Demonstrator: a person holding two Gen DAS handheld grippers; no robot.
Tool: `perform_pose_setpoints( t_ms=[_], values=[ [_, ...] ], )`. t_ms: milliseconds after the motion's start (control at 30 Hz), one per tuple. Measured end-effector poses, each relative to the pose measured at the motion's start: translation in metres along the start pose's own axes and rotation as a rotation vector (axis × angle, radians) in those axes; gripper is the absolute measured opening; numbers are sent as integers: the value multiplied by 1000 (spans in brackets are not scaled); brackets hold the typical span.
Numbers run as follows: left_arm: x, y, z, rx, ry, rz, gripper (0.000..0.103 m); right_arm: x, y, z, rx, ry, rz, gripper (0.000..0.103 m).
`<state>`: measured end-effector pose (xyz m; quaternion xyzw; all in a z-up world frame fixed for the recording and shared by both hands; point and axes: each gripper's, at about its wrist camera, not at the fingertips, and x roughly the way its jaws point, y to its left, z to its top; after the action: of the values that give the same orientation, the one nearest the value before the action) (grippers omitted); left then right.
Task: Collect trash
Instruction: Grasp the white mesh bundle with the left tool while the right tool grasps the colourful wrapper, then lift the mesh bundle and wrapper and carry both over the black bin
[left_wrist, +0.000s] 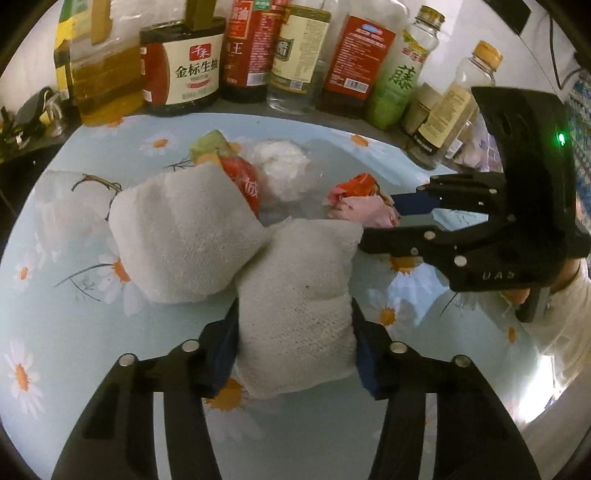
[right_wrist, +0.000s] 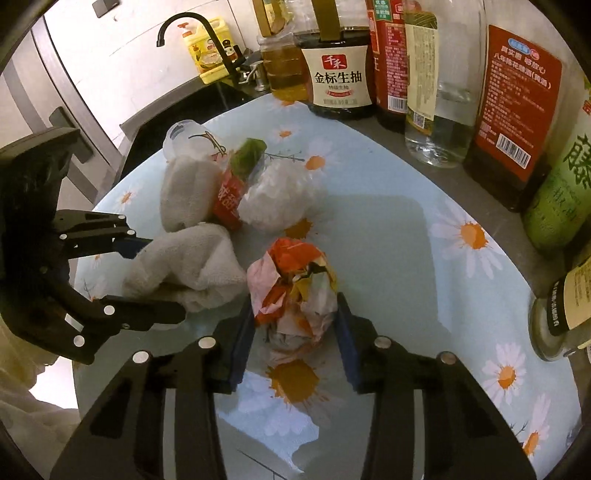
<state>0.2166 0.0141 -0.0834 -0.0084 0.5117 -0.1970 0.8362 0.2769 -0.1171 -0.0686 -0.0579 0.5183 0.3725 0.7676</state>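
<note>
My left gripper (left_wrist: 295, 354) is shut on a crumpled grey-white paper towel (left_wrist: 295, 295), which lies on the daisy-print table (left_wrist: 74, 350); the towel also shows in the right wrist view (right_wrist: 188, 266). My right gripper (right_wrist: 295, 332) has its blue pads against both sides of a crumpled pink, orange and yellow wrapper (right_wrist: 291, 291), which also shows in the left wrist view (left_wrist: 362, 203). A red and green snack packet (left_wrist: 240, 173) and a crumpled white plastic bag (left_wrist: 284, 166) lie behind the towel.
A row of sauce, vinegar and oil bottles (left_wrist: 184, 70) stands along the table's back edge. A clear plastic cup (right_wrist: 184, 136) lies at the far left of the trash pile. A black tap (right_wrist: 207, 40) and a sink are beyond the table.
</note>
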Motion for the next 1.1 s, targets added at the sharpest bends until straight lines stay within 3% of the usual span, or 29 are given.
perform_pose_setpoints(
  t_ms=[333, 667, 1100],
  values=[
    [-15, -14, -13, 81, -2, 1, 49, -27, 11, -11, 42, -28, -38, 42],
    [-48, -21, -46, 157, -69, -29, 49, -46, 51, -18, 24, -47, -98, 42],
    [-93, 6, -102, 103, -116, 53, 49, -48, 124, -31, -57, -29, -93, 42]
  ],
)
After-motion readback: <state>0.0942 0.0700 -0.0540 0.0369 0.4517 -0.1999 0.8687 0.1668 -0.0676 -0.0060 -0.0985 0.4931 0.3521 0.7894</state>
